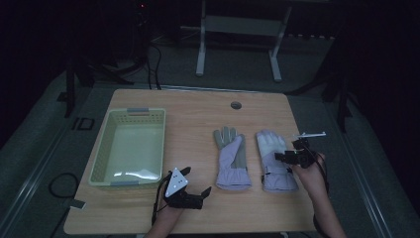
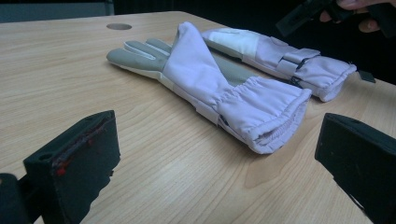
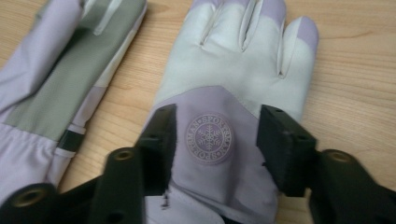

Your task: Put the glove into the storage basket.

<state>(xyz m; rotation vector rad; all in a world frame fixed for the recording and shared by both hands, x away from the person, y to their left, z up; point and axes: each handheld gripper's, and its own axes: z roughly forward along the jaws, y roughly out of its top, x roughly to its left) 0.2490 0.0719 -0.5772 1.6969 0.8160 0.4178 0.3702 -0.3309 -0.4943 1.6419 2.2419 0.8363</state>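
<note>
Right gripper [image 3: 215, 140] is held low over the back of the right-hand glove [image 3: 233, 79], its black jaws spread with the round snowflake badge [image 3: 208, 138] between them; the pads are not seen to press on the fabric. Left gripper [image 1: 195, 191] is held near the front edge of the table [image 1: 198, 109], its jaws wide apart with nothing between them, pointed toward the left-hand glove [image 2: 210, 88].

Both gloves are laid flat side by side on the right half of the pale wooden table, fingers pointing to the far side and cuffs toward the near edge, close but apart. A pale green slotted basket [image 1: 130, 115] is set well to their left.

The gloves are judged to be light, padded and limp: a lilac woven shell, pale leather-like panels over the fingers of the right-hand one, and a grey palm patch on the left-hand one, whose lilac thumb side is folded over it. The gathered elastic cuff [image 2: 268, 109] is puffed up and stands off the wood. Sagging and folding are to be expected when either is lifted, though slipping is unlikely on such cloth. A hold is best taken on a pinched ridge of the back fabric, or on the thick cuff, where more material can be gathered.
</note>
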